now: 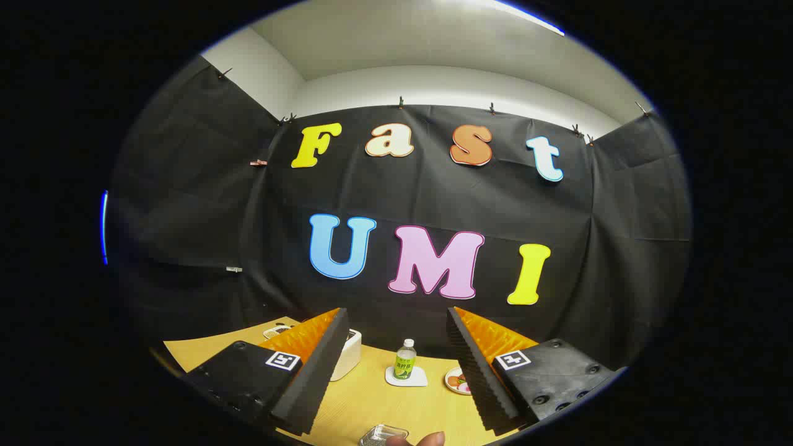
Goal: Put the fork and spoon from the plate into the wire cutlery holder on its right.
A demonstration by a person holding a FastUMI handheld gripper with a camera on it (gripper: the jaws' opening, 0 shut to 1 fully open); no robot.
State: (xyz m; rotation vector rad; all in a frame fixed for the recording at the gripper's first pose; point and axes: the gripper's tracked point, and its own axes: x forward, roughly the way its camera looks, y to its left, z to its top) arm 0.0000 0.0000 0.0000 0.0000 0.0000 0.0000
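My gripper (395,316) is open and held high above the wooden table (372,396), aimed at the booth's back wall, with nothing between its fingers. A small round plate (457,379) with an orange and pink pattern lies on the table just inside the right finger, which hides part of it. I cannot make out any cutlery on its visible part. Between the finger bases, closest to me, sits a small clear-looking container (381,435), whose make I cannot tell.
A small green-labelled bottle (405,359) stands on a white coaster (407,376) between the fingers, farther out. A white box (347,359) sits behind the left finger. A person's fingertip (430,439) shows beside the clear container.
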